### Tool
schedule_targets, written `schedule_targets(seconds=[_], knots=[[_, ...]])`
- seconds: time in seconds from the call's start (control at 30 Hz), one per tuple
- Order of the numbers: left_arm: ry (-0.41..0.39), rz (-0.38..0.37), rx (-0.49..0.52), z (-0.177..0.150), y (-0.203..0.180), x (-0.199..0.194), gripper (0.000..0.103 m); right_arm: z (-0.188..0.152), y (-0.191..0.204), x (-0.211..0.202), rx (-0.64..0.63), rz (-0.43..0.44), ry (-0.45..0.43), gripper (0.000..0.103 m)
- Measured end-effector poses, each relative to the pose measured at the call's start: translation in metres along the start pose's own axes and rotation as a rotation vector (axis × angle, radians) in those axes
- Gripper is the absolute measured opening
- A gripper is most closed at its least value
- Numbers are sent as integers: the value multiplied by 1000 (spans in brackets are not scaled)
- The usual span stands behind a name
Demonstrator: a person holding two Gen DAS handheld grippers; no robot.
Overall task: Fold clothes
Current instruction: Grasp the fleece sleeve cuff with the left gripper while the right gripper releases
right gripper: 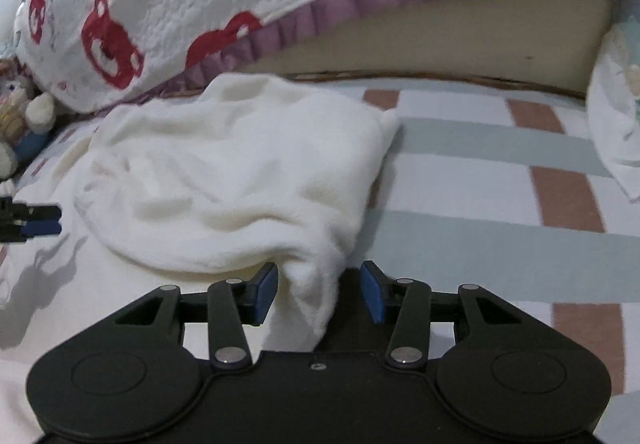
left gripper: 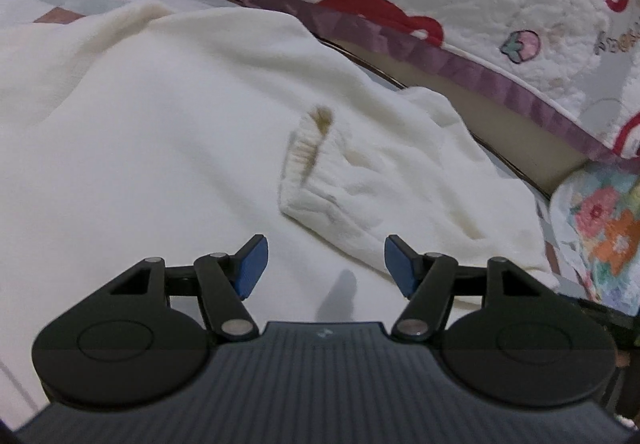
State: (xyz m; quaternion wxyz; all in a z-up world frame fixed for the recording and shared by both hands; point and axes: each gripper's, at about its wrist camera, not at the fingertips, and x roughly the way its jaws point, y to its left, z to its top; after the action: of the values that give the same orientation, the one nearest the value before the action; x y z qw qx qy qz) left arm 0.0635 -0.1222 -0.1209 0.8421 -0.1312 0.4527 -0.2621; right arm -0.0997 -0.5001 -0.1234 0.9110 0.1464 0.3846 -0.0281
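Observation:
A cream fleece garment [left gripper: 160,124] lies spread on the bed, with a ribbed sleeve cuff [left gripper: 308,164] folded onto it just ahead of my left gripper [left gripper: 326,264]. That gripper hovers low over the cloth, open, with nothing between its blue pads. In the right wrist view the garment [right gripper: 224,172] is bunched into a soft heap. A hanging fold of it sits between the pads of my right gripper [right gripper: 320,292]; the jaws stand apart and the right pad is clear of the cloth. The left gripper's fingertips [right gripper: 40,222] show at the far left edge.
A white quilt with red bears and a purple ruffle [right gripper: 160,4] is piled along the back of the bed. The checked sheet [right gripper: 480,204] lies to the right of the garment. A floral pillow [left gripper: 600,228] is at the right, a plush toy [right gripper: 16,116] at the left.

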Motion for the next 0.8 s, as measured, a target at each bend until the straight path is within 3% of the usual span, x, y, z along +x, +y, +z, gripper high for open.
schedule_targets(seconds=[0.1, 0.23, 0.37, 0.47, 0.5, 0.53, 0.57, 0.63, 0.8], knots=[[87, 15, 4, 11, -6, 10, 65, -5, 5, 6, -31, 7, 19, 55], [231, -19, -30, 29, -15, 33, 66, -13, 1, 16, -21, -28, 23, 55], [151, 52, 58, 41, -31, 50, 68, -14, -7, 15, 45, -39, 1, 55], [112, 51, 129, 40, -38, 65, 80, -13, -4, 11, 46, -40, 33, 56], [100, 61, 162, 39, -41, 69, 77, -13, -2, 10, 39, -39, 42, 56], [90, 98, 221, 37, -46, 70, 62, -14, 0, 12, 15, -44, 43, 55], [81, 125, 275, 36, -50, 71, 33, -15, 2, 13, -8, -49, 44, 55], [56, 123, 346, 42, -56, 62, 14, -16, 6, 15, -51, -60, 45, 56], [-158, 83, 174, 61, -35, -7, 11, -9, 5, 18, -44, -100, 22, 57]])
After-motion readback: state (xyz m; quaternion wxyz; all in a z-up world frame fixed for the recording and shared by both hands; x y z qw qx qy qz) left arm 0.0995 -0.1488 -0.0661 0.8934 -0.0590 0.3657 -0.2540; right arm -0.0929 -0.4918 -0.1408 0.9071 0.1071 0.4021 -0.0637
